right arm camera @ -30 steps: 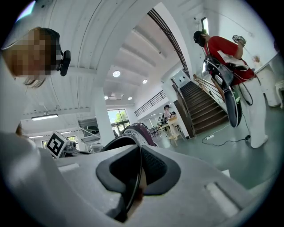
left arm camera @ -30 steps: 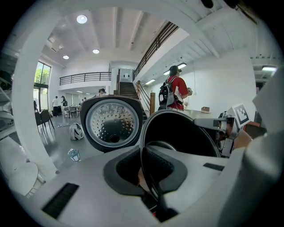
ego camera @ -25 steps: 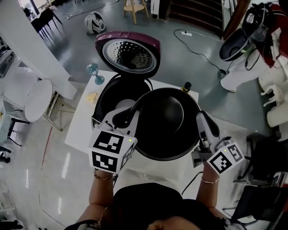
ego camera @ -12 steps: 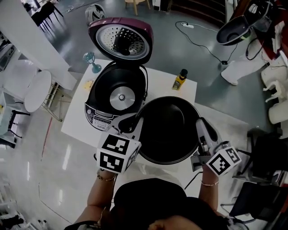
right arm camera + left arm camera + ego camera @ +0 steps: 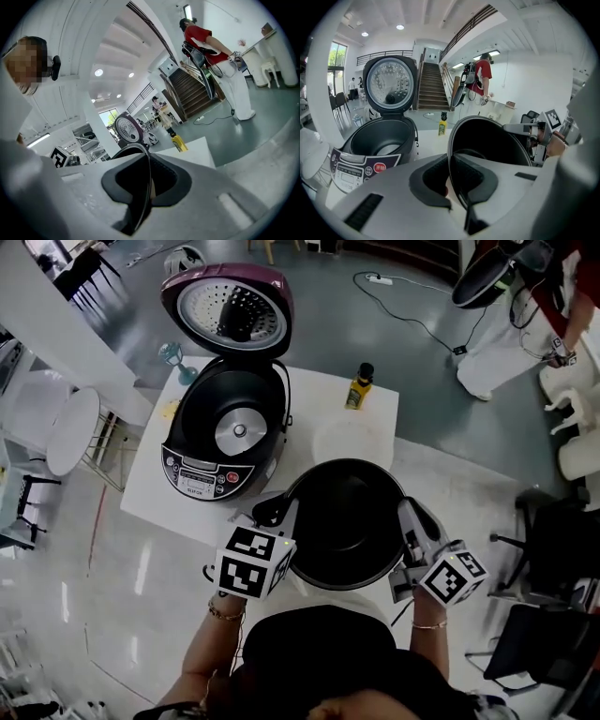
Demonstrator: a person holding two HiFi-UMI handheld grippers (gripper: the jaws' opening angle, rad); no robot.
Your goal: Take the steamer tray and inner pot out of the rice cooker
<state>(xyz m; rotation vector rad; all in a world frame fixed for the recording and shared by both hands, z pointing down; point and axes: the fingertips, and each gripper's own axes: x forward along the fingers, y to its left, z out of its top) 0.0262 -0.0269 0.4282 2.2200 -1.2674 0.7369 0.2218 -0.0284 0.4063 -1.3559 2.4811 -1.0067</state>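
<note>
Inner pot [image 5: 345, 521]: black and round, at the near edge of the white table [image 5: 309, 395], just right of and nearer than the rice cooker [image 5: 225, 432].
Hard to see: the pot covers the table under it, so I cannot tell if it touches the table. Its bottom outside is hidden. The person's own body cuts off the near edge of the table. A pale round shape on the table just past the pot is too faint to name.
Which way it faces: the mouth opens up. It is round, so no side is longer.
Left gripper [image 5: 284, 514]: its jaws are pressed on the pot's left rim; in the left gripper view the thin rim runs right between the pads [image 5: 452, 180].
Right gripper [image 5: 409, 518]: its jaws are clamped on the pot's right rim, with the rim squeezed in the gap [image 5: 146, 185].
Rice cooker: open and empty inside, with its lid [image 5: 228, 310] standing up on the far side.
Bottle [image 5: 357, 387]: small and yellow, upright at the far edge of the table.
</note>
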